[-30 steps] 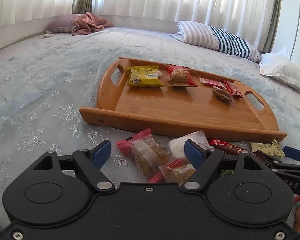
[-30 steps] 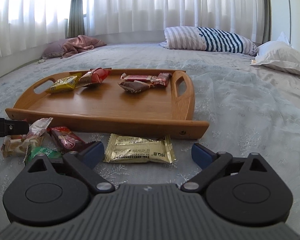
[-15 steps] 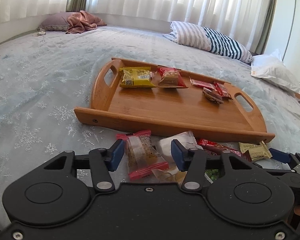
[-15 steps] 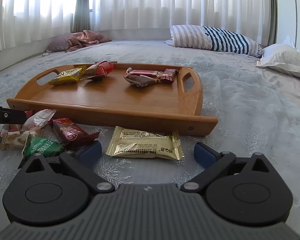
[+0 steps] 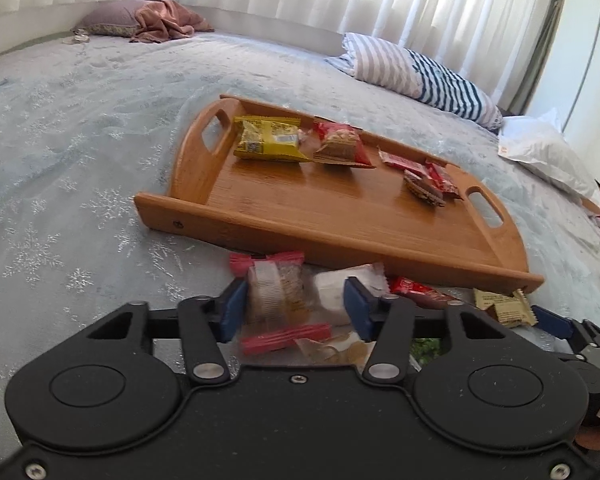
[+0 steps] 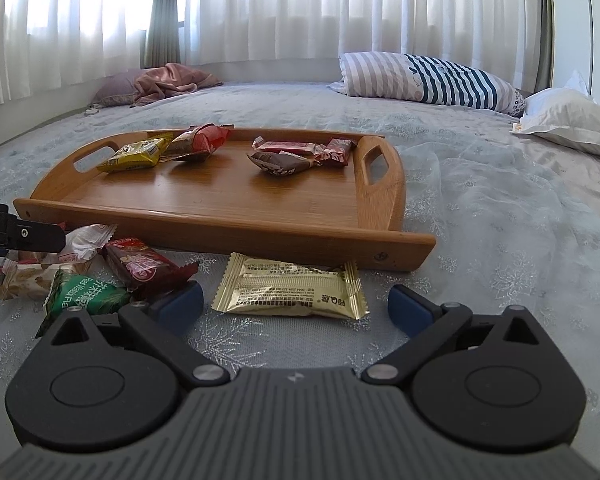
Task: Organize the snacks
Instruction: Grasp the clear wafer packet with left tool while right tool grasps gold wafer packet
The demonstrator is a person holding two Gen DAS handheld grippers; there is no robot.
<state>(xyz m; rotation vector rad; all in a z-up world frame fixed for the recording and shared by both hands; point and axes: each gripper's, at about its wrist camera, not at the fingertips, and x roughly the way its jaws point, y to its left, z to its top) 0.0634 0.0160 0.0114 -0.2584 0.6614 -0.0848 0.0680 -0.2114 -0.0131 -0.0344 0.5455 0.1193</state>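
Observation:
A wooden tray point(image 5: 332, 216) lies on the bed with several snack packets at its far side; it also shows in the right wrist view point(image 6: 220, 196). My left gripper point(image 5: 294, 310) straddles a clear red-ended cracker packet point(image 5: 274, 294) and a white packet point(image 5: 332, 292) in a pile before the tray; its jaws are partly closed, with a gap still showing. My right gripper point(image 6: 296, 306) is open around the near edge of a gold packet point(image 6: 294, 290). Beside it lie a dark red packet point(image 6: 144, 266) and a green packet point(image 6: 82, 296).
The bed has a pale snowflake cover point(image 5: 68, 168). A striped pillow point(image 6: 428, 78) and a white pillow point(image 6: 568, 120) lie at the far right, a pink blanket point(image 6: 168, 84) at the far left. The left gripper's finger point(image 6: 24, 234) shows at the left edge.
My left gripper has moved down and forward over the cracker packet and its jaws have narrowed. My right gripper has moved slightly closer to the gold packet, still open.

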